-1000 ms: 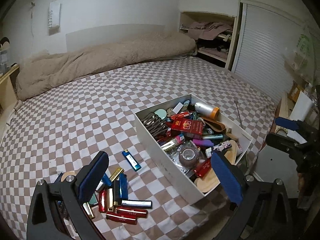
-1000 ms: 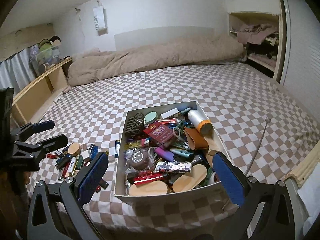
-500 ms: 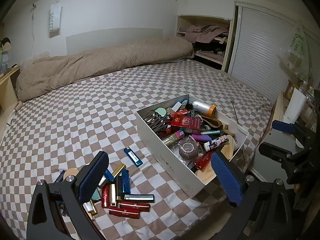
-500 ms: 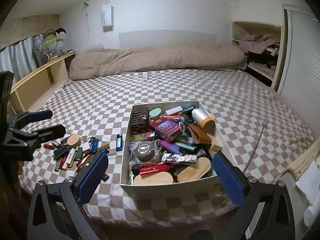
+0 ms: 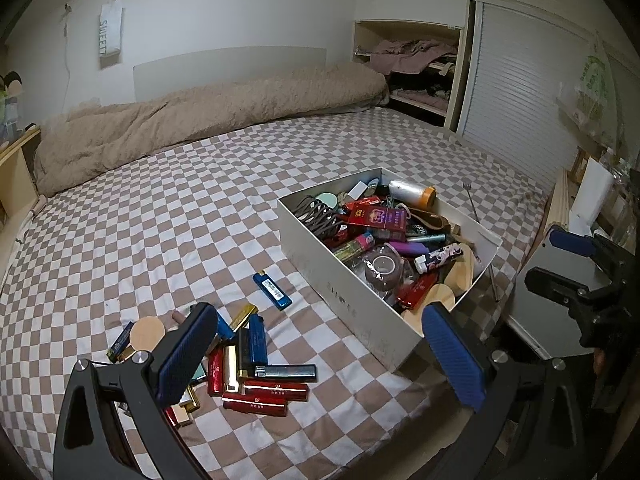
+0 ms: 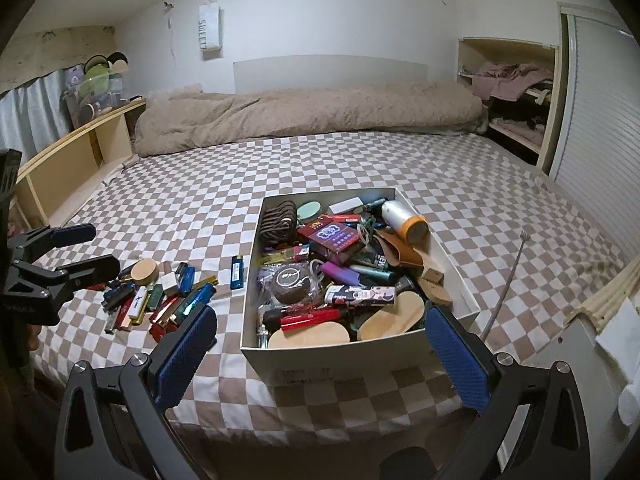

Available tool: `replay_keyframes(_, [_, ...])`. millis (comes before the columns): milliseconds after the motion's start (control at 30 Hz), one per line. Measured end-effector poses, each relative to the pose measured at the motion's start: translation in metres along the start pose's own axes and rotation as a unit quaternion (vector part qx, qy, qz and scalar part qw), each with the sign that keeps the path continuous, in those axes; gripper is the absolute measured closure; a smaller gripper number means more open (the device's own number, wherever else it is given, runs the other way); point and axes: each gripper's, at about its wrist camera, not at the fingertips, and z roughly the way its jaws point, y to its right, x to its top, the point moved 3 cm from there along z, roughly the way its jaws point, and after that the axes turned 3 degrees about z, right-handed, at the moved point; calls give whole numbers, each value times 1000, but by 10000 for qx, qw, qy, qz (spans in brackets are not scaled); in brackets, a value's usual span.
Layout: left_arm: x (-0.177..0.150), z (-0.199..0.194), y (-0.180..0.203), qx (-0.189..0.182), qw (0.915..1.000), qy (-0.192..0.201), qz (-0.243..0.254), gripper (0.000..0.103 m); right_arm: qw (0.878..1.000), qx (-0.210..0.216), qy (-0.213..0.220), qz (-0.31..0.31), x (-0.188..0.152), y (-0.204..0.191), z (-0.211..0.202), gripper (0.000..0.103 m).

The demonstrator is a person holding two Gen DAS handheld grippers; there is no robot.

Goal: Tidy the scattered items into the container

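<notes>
A: Where are we standing with the scattered items? We are looking at a heap of lighters (image 5: 244, 364) lying on the checkered bed (image 5: 160, 208), just left of the white container (image 5: 352, 300), which is already sitting crammed with odds and ends.

B: And the left hand-held gripper (image 5: 320, 354) is hovering right above that heap, jaws spread wide and holding nothing. The pile is lying below and slightly left of it, so we are judging the left one nearer.

A: Agreed. The right hand-held gripper (image 6: 322, 356) is also gaping and empty, but it is facing the container's near wall, with the heap well off to its left.

B: One blue lighter (image 5: 272, 291) is lying apart from the rest, between the heap and the container, its long axis running diagonally, the far end pointing up-left in the left wrist view.

A: The others are looking like slim bars, red, gold, blue and silver, overlapping at mixed angles, with a round wooden disc (image 5: 149, 333) at the heap's far-left edge.

B: So we are thinking the jaws need turning across a bar's narrow width before closing.
</notes>
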Motion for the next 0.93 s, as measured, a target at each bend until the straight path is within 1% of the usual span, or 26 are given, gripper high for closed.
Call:
replay_keyframes(267, [-7,3,-2,-53,10000,-38,-48,0,9999,-104,-36,-28,-4,2,3,0])
replay_keyframes(500, [-9,5,-1,-58,10000,-60,-47,0,9999,-82,-38,-104,-5,-3,3,0])
replay_keyframes(933, [-13,7,-1,-77,9999,-2,-97,0,9999,-60,-51,-73,-5,0,3,0])
